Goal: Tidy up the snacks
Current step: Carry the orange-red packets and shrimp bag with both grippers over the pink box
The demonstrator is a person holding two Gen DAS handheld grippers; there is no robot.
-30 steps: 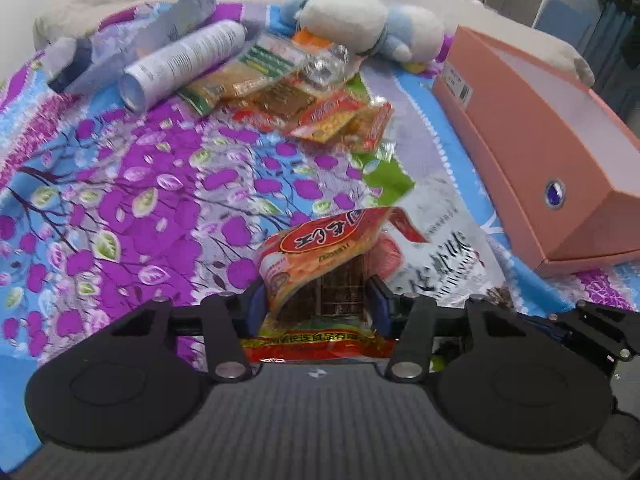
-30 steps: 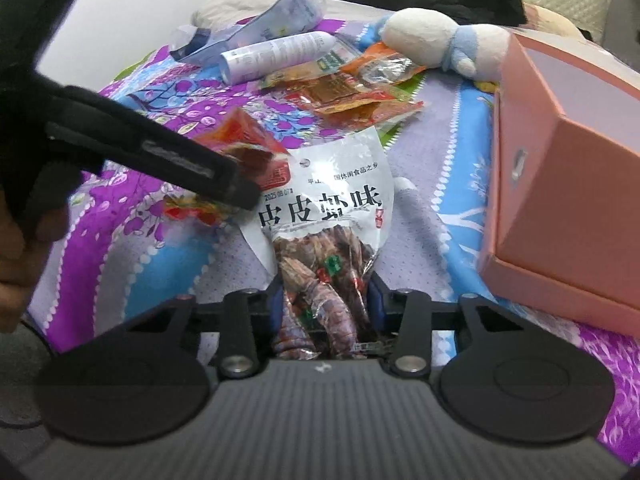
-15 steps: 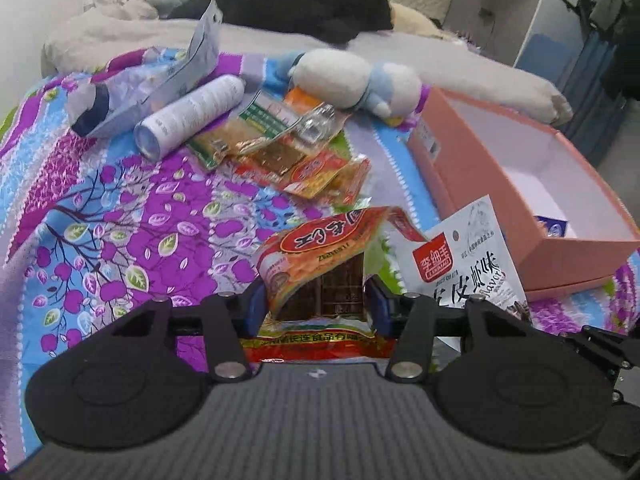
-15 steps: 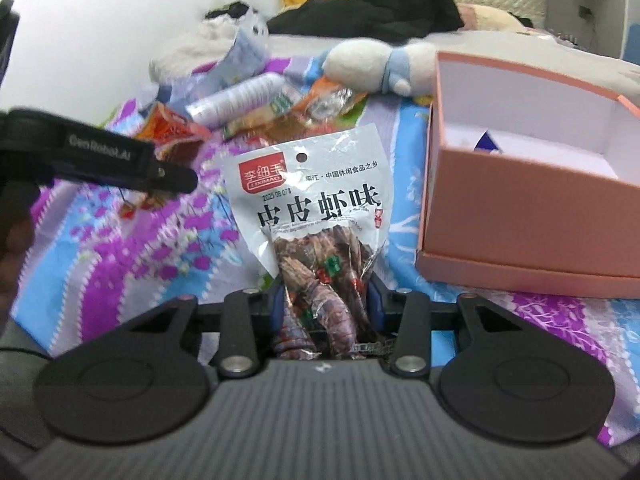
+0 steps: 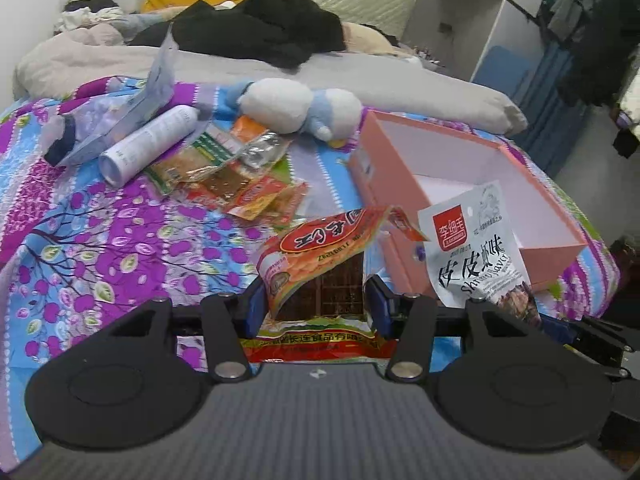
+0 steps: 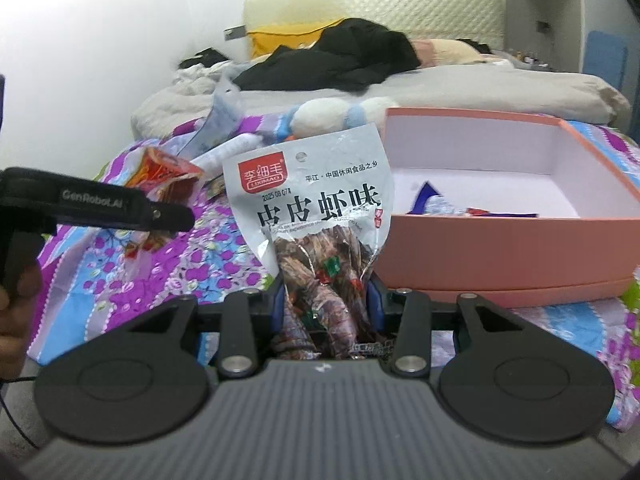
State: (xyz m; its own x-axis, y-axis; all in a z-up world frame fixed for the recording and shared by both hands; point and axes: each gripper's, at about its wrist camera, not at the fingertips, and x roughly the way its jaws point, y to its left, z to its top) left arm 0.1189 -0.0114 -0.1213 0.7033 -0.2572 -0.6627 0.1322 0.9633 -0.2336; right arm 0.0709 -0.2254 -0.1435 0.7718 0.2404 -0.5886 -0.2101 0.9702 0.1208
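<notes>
My left gripper (image 5: 316, 304) is shut on an orange-red snack packet (image 5: 320, 248), held above the bedspread. My right gripper (image 6: 326, 300) is shut on a silver shrimp-flavour snack bag (image 6: 316, 216), held upright in front of the open pink box (image 6: 600, 216). The same bag (image 5: 476, 252) and box (image 5: 560, 208) show to the right in the left wrist view. The box holds a few small packets (image 6: 440, 204). A pile of loose snack packets (image 5: 236, 176) lies on the bedspread beyond my left gripper. The left gripper (image 6: 120, 208) with its packet (image 6: 160, 168) shows at the left of the right wrist view.
A white cylinder tube (image 5: 148, 144), a clear plastic bag (image 5: 120, 120) and a white-and-blue plush toy (image 5: 304, 108) lie at the back of the purple floral bedspread (image 5: 100, 240). Black clothing (image 5: 260, 32) and pillows lie further back. A wardrobe (image 5: 480, 20) stands at the right.
Both grippers have risen and tilted up with their packets still held. The inside of the pink box has come into view, and the shrimp bag stands nearer the box.
</notes>
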